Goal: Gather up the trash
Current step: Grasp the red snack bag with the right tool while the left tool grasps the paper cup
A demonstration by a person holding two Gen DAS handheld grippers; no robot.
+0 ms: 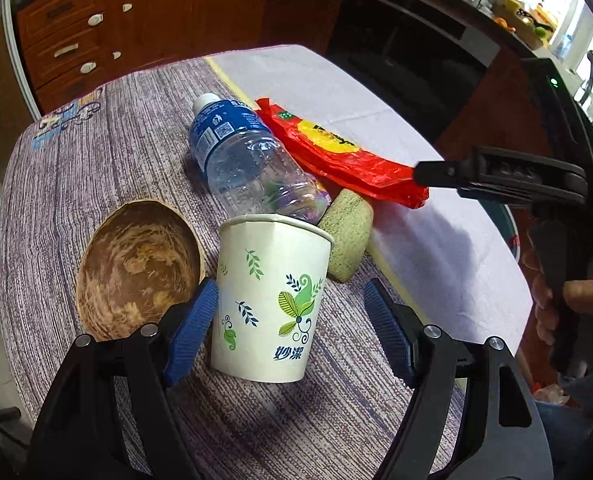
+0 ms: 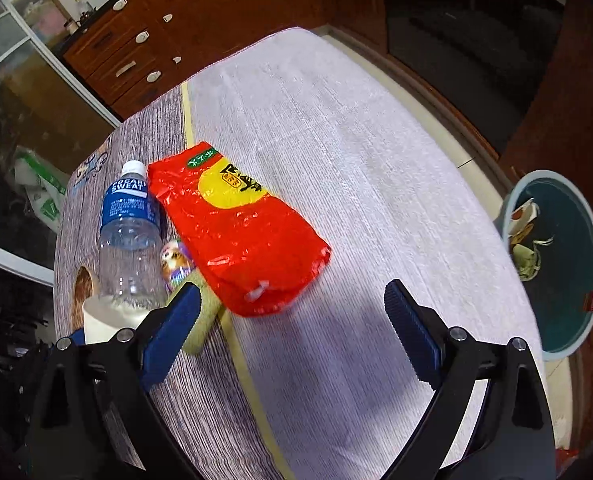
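Left wrist view shows the left gripper (image 1: 290, 326) spread around a paper cup (image 1: 270, 300) at lower center, seemingly untouched, while the right gripper (image 2: 292, 328) gapes below a red bag (image 2: 236, 228).

the left gripper (image 1: 292, 320) stands spread around the paper cup (image 1: 270, 300), hemmed by the wooden bowl (image 1: 136, 268) on its left and, just behind, the plastic bottle (image 1: 248, 160) and green sponge (image 1: 348, 240). the right gripper (image 2: 292, 332) is spread above bare pale cloth (image 2: 376, 220), with only the red bag (image 2: 240, 228) ahead. the bin (image 2: 556, 264) sits past the table's right edge, nothing between.
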